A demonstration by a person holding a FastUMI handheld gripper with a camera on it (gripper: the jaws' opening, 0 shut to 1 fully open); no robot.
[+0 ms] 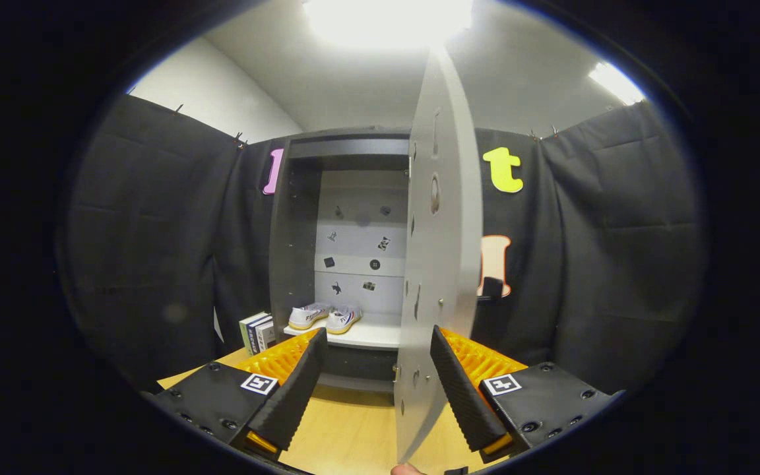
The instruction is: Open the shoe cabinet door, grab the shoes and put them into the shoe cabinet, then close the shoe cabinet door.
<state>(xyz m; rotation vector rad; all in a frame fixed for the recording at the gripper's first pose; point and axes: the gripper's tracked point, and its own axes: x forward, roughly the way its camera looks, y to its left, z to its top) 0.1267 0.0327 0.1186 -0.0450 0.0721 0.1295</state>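
Already stowed: shoes (pixel 324 317) on cabinet shelf (pixel 370 336) at 11 o'clock; door (pixel 439 264) ajar, unclosed, between gripper (pixel 380 366) fingers spread wide, gripping nothing

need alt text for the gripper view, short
The open cabinet door stands edge-on between the gripper's open fingers, untouched. Beyond, a pair of white shoes sits on a shelf inside the cabinet.

White shoes (pixel 324 317), grey cabinet door (pixel 443 277)
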